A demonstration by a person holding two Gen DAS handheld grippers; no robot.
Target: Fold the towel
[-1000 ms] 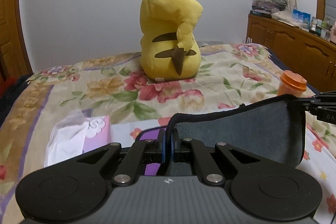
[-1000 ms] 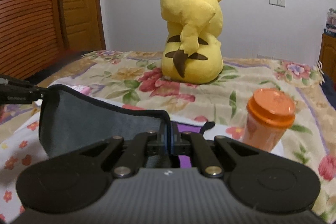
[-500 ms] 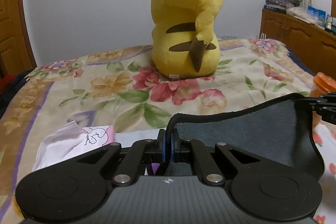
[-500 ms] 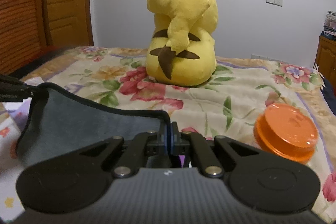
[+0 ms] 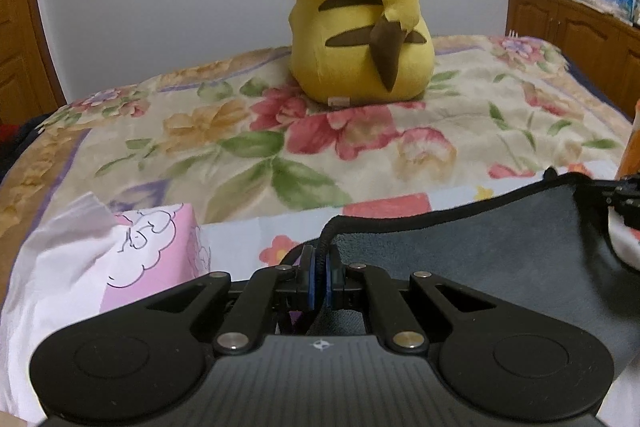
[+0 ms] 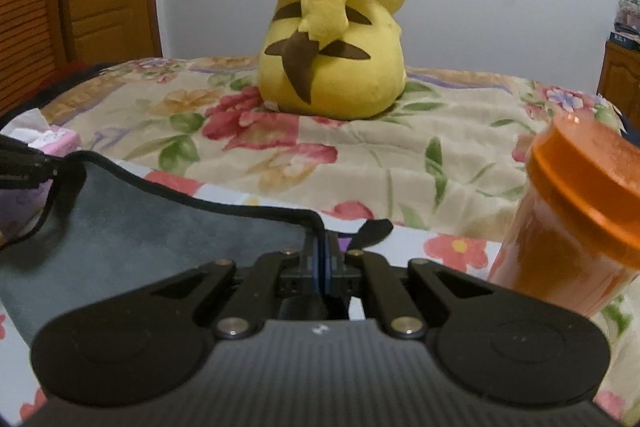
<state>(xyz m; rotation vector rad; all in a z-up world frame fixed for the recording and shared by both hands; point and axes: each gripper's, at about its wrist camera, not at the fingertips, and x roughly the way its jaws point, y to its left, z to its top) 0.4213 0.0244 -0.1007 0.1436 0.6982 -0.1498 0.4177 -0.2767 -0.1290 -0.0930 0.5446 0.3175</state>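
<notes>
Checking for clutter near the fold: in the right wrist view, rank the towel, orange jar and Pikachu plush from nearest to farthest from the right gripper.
1. Towel: clamped in the right gripper, spreading left.
2. Orange jar: close by on the right.
3. Pikachu plush: straight ahead, far up the bed.

The big yellow plush toy with brown back stripes (image 5: 360, 7) loses its head and ears past the twelve o'clock edge of the left wrist view; the right wrist view cuts it (image 6: 336, 27) off at the top too, leaving only part of one ear. The orange lidded plastic jar (image 5: 632, 151) is a mere sliver at three o'clock on the left view, and blurred and clipped at four o'clock (image 6: 576, 219) on the right. The lower part of the dark grey black-edged towel (image 5: 480, 259) is hidden behind the black gripper body at six o'clock. Items atop the wooden cabinet (image 5: 572, 19) at two o'clock are too small to identify
</notes>
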